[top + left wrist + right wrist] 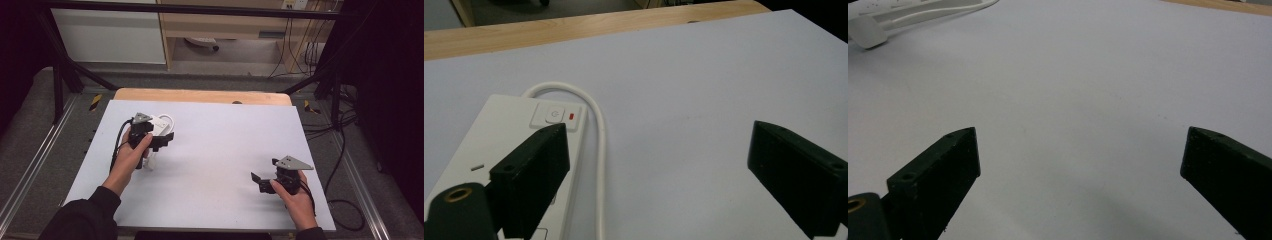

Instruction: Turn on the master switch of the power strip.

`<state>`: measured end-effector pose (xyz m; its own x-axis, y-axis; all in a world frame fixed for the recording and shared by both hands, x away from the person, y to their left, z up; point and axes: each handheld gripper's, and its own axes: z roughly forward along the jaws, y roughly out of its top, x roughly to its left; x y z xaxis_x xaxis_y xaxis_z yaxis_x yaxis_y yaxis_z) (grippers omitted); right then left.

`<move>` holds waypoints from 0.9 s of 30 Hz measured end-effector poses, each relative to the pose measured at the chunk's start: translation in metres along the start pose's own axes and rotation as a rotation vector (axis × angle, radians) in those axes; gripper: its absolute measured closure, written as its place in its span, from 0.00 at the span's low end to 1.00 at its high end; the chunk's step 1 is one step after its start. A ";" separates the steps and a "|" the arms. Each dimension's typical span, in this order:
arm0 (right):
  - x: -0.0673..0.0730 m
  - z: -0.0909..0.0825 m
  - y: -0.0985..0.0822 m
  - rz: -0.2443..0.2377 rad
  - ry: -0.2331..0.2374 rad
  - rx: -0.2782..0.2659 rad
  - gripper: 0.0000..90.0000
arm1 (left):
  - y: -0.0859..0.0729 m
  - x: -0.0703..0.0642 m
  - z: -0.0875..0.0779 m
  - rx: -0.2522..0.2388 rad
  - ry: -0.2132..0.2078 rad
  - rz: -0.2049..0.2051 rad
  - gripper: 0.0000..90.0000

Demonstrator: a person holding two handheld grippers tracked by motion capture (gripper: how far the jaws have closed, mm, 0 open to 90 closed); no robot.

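Note:
A white power strip [160, 125] lies at the back left of the white sheet [220, 150], and its white cable [170, 119] loops round its far end. My left gripper [162, 142] hovers open just over the strip. In the left gripper view its left jaw is above the strip [499, 125], near the power button [555, 114] and red light, and the cable [600, 140] runs between the jaws of the left gripper [656, 137]. My right gripper [259, 182] stands open at the front right, over bare sheet. The right gripper [1080, 140] holds nothing; the strip's cable end [868, 32] lies far off.
The sheet covers a wooden table whose edge [200, 95] shows at the back. Black frame bars [75, 70] run along both sides. Loose cables [345, 150] lie on the floor at the right. A cabinet [220, 25] stands behind.

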<state>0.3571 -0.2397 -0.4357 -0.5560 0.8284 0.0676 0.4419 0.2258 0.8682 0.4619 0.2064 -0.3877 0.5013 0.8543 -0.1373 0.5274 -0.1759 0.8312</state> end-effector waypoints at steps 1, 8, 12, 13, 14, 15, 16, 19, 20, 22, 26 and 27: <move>0.000 0.000 0.000 0.000 -0.001 0.000 0.03 | -0.001 -0.001 -0.003 -0.002 0.001 0.000 0.11; 0.001 0.001 0.000 -0.003 -0.001 0.002 0.03 | -0.011 -0.005 -0.020 -0.018 0.000 0.004 0.10; 0.000 0.000 0.000 -0.003 -0.003 -0.001 0.03 | -0.017 -0.007 -0.026 -0.023 -0.001 0.003 0.10; 0.001 0.000 0.000 0.000 -0.002 -0.001 0.03 | -0.019 -0.007 -0.029 -0.023 -0.003 0.005 0.10; 0.000 0.000 0.000 0.000 -0.002 0.001 0.03 | -0.020 -0.007 -0.031 -0.026 -0.001 0.006 0.10; 0.000 0.000 0.000 0.001 -0.003 0.000 0.03 | -0.022 -0.007 -0.033 -0.028 0.000 0.006 0.10; 0.000 0.000 0.000 -0.003 -0.003 0.001 0.03 | -0.023 -0.007 -0.035 -0.030 0.003 0.011 0.10; 0.000 0.001 0.000 -0.003 -0.004 0.002 0.03 | -0.028 -0.008 -0.041 -0.046 0.002 -0.001 0.10; 0.000 0.001 0.000 -0.004 -0.005 0.002 0.03 | -0.029 -0.008 -0.044 -0.050 0.004 -0.002 0.10; 0.001 0.001 0.000 -0.005 -0.004 0.003 0.03 | -0.031 -0.008 -0.049 -0.058 0.004 -0.001 0.10; 0.000 0.000 0.000 -0.004 -0.006 0.004 0.03 | -0.037 -0.007 -0.061 -0.081 0.010 -0.010 0.10; 0.000 0.000 0.000 -0.003 -0.006 0.004 0.03 | -0.039 -0.007 -0.064 -0.085 0.010 -0.015 0.10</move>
<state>0.3570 -0.2394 -0.4358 -0.5534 0.8306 0.0622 0.4429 0.2303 0.8665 0.3945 0.2385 -0.3845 0.4867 0.8615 -0.1449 0.4742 -0.1212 0.8720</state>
